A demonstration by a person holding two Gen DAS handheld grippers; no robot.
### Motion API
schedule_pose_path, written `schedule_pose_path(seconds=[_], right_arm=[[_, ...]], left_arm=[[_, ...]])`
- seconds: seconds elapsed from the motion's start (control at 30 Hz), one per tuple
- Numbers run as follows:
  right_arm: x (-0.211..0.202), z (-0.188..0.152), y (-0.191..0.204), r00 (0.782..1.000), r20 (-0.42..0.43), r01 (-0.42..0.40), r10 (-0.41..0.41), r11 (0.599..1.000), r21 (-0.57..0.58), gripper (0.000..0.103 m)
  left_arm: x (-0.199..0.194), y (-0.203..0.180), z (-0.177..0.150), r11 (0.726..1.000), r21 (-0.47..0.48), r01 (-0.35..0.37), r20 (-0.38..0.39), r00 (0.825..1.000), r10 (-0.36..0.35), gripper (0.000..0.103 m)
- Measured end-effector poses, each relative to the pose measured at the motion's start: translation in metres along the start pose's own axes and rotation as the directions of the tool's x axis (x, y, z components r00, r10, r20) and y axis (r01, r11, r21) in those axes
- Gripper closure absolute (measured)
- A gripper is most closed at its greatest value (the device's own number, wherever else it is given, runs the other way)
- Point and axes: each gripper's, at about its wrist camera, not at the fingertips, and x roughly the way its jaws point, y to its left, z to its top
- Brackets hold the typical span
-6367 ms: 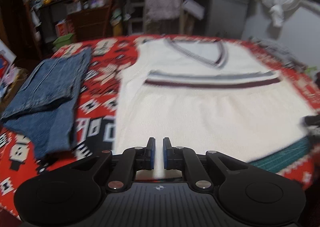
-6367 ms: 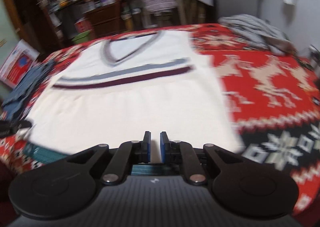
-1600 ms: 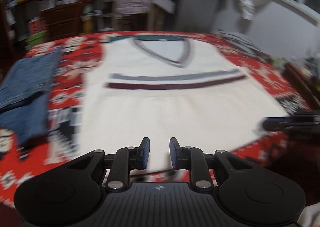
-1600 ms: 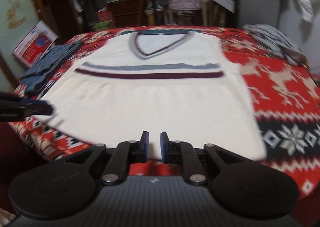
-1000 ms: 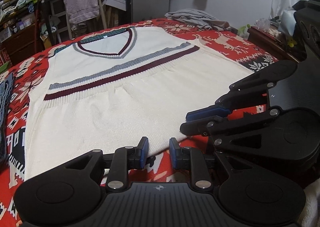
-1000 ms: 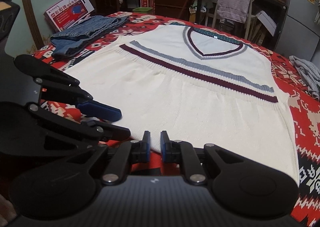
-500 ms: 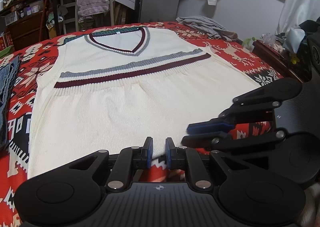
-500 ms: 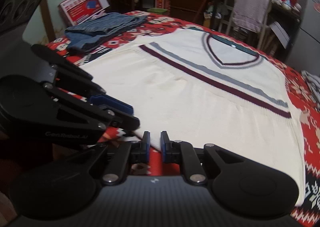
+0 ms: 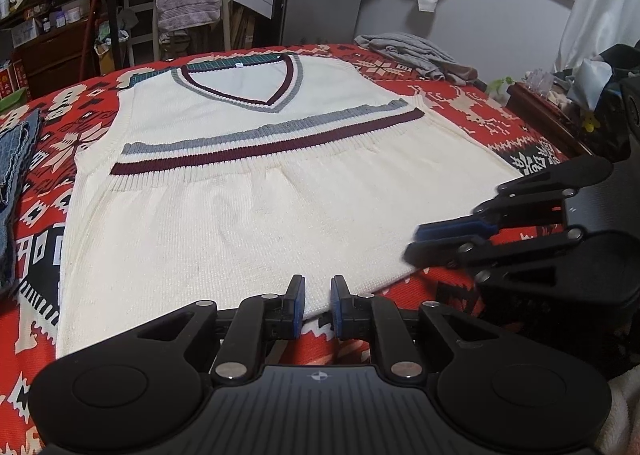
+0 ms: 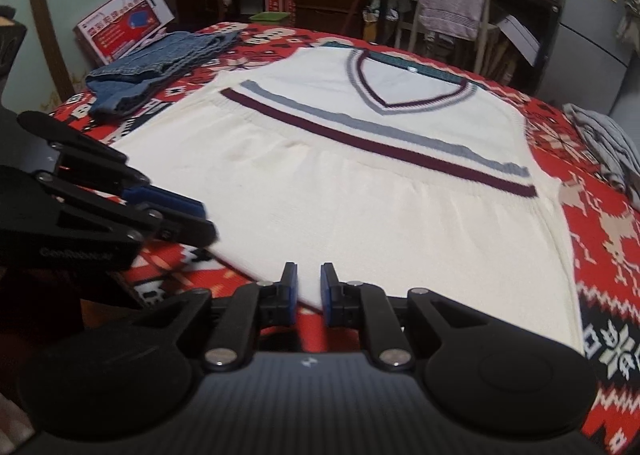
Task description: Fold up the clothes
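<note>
Lying flat on the red blanket [image 9: 472,103], the vest [image 9: 248,215] has its hem between the narrowly parted, empty left gripper [image 9: 317,305] and right gripper [image 10: 307,287]. Pinching only 1 knit layer risks a skewed fold.

Both wrist cameras look low across the same vest [image 9: 248,191], hem-side.

vest [image 9: 248,223] top: clear | left: jeans [image 10: 156,63] | right: grey garment [image 9: 416,55] | blanket [image 9: 460,111] margins open
</note>
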Motion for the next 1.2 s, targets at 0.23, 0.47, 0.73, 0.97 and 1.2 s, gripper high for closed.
schedule_pose_path(seconds=[0.23,0.47,0.73,0.97,1.2], right_arm=[[-0.01,-0.012,-0.047,0.999,-0.017,0.038,-0.035,0.982,0.184,0.091],[-0.025,-0.029,-0.09,0.992,-0.042,0.125,-0.118,0.95,0.288,0.091],[-0.038,-0.047,-0.137,0.979,-0.067,0.204,-0.194,0.894,0.398,0.091],[-0.036,-0.042,-0.132,0.977,-0.07,0.213,-0.201,0.901,0.377,0.091],[-0.028,-0.032,-0.112,0.988,-0.05,0.154,-0.146,0.925,0.347,0.091]], left_arm=[[0.0,0.001,0.0,1.0,0.0,0.001,-0.002,1.0,-0.001,0.09],[-0.001,0.001,0.0,1.0,0.002,0.0,-0.004,1.0,0.0,0.09],[-0.002,0.004,0.0,1.0,-0.014,-0.001,-0.006,1.0,0.001,0.09],[-0.007,0.015,-0.002,0.998,-0.062,-0.03,-0.007,1.0,0.03,0.09],[-0.021,0.041,-0.011,0.98,-0.165,-0.114,-0.01,0.993,0.114,0.09]])
